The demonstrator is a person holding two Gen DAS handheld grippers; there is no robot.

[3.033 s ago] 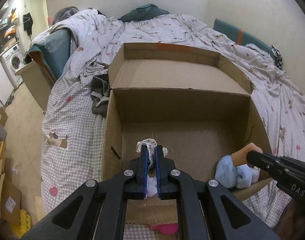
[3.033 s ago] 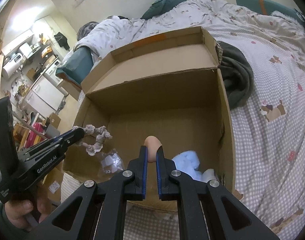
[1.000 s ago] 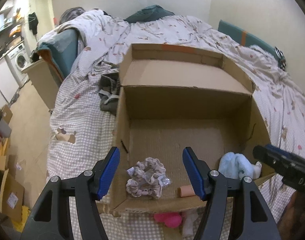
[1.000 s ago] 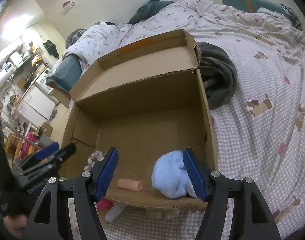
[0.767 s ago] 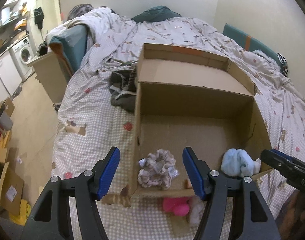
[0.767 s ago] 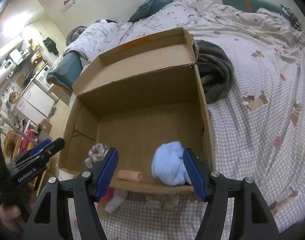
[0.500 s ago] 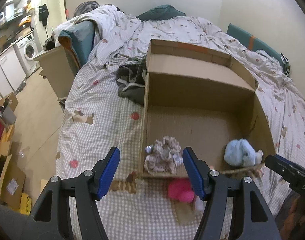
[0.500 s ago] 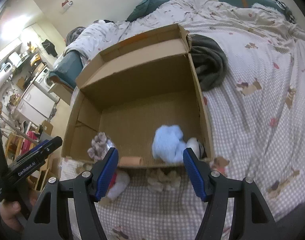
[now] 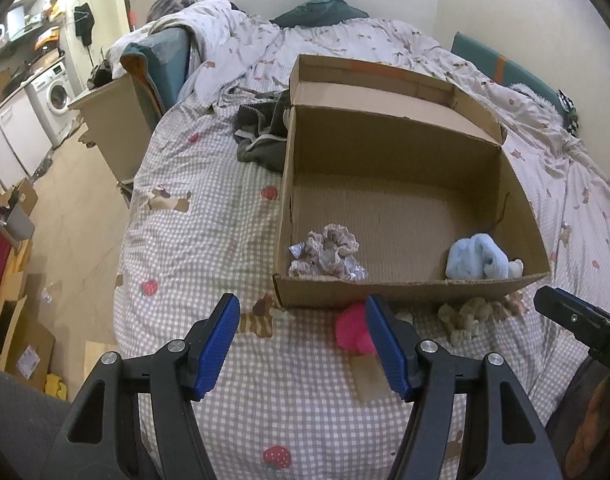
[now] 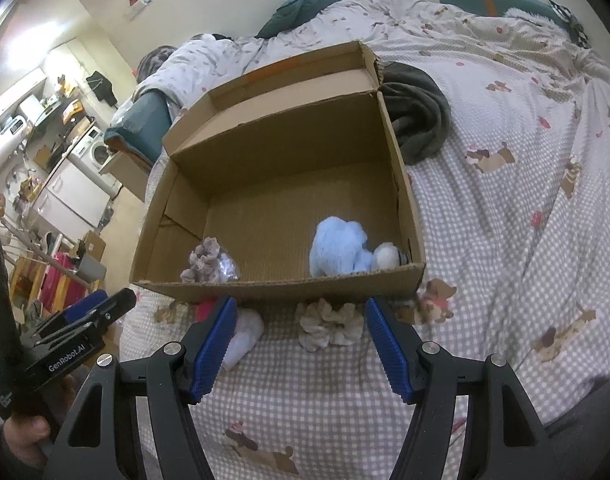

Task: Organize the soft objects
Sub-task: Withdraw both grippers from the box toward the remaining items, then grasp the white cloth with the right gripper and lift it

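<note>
A cardboard box (image 9: 401, 184) sits open on the bed (image 9: 209, 216), which is covered in a checked sheet with dog and strawberry prints. Inside the box, a grey-pink scrunchie (image 9: 325, 252) lies in the near left corner, and a light blue plush toy (image 9: 479, 258) lies in the near right corner, against the front wall. On the sheet just in front of the box are a bright pink soft thing (image 9: 353, 328), partly hidden behind a blue pad, a white soft thing (image 10: 243, 338) touching it, and a beige scrunchie (image 10: 329, 322) further right. The left tongs (image 9: 301, 344) hang over the sheet in front of the box with their blue pads spread wide and nothing between them. The right tongs (image 10: 301, 346) are likewise spread wide and empty, held above the beige scrunchie. A dark grey garment (image 10: 417, 120) lies crumpled on the bed beside the far right corner of the box.
</note>
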